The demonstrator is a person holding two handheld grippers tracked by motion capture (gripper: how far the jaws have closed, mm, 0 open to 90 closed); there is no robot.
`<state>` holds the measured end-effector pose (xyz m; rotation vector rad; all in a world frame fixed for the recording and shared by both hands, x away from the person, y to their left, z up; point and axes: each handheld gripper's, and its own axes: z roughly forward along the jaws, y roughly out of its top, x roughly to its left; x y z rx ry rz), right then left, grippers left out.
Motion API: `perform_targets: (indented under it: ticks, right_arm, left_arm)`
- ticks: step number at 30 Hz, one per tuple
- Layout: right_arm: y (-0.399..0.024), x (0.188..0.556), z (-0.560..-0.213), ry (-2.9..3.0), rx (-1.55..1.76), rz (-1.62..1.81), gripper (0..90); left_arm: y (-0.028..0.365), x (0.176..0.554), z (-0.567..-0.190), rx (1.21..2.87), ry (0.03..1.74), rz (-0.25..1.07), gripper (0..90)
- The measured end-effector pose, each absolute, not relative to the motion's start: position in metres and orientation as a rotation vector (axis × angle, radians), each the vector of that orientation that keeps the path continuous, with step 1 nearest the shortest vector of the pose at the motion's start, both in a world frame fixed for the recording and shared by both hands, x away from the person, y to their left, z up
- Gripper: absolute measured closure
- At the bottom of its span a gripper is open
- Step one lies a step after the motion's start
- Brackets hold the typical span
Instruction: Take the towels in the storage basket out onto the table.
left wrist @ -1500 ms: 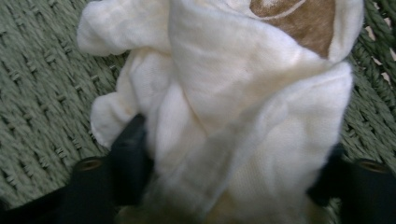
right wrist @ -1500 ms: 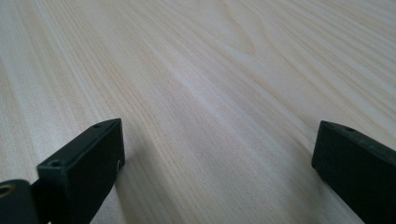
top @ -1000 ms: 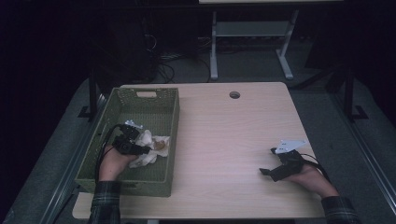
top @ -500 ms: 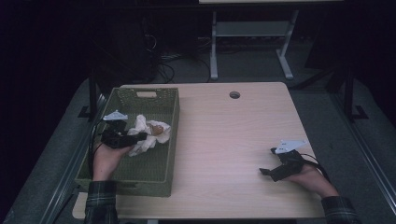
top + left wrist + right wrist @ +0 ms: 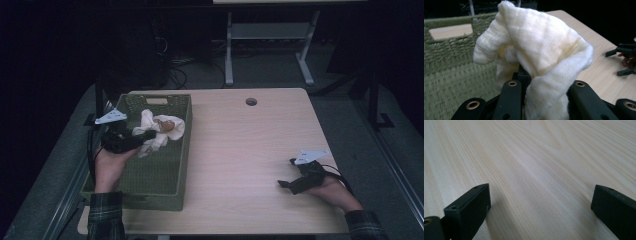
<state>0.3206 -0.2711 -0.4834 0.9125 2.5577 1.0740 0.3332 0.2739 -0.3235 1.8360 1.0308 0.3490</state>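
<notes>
Left gripper [image 5: 146,135]: jaws clamped on a cream cloth [image 5: 161,129], held above the green woven basket [image 5: 180,165].
Cloth: bunched, draping over the jaws and blocking much of the left gripper view.
Right gripper [image 5: 286,184]: jaws spread wide, empty, low over the wooden table [image 5: 240,150].
Around: cable hole [image 5: 251,101] near the table's far edge.

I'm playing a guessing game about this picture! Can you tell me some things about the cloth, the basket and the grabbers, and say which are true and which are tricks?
1. The left gripper holds the white cloth. True.
2. The cloth lies flat on the table. False: it hangs lifted over the green basket.
3. The right gripper is open. True.
4. The right gripper is in the basket. False: it rests on the table.
</notes>
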Motion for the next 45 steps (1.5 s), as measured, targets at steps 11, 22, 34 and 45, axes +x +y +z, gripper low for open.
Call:
perform_targets:
  ticks: [11,22,34,45]
  right_arm:
    - [-0.271,0.321,-0.483,2.558,0.914,1.074,2.0]
    - [-0.271,0.321,-0.483,2.558,0.912,1.075,2.0]
    - [-0.271,0.321,-0.483,2.558,0.913,1.075,2.0]
    - [-0.271,0.32,-0.483,2.558,0.914,1.074,2.0]
  left_arm:
    - [0.248,0.336,-0.306,1.828,0.959,0.324,71.9]
    - [0.212,0.337,-0.289,1.825,0.872,0.322,72.0]
    - [0.169,0.34,-0.282,1.865,0.784,0.296,72.1]
    - [0.128,0.344,-0.29,1.905,0.732,0.254,72.0]
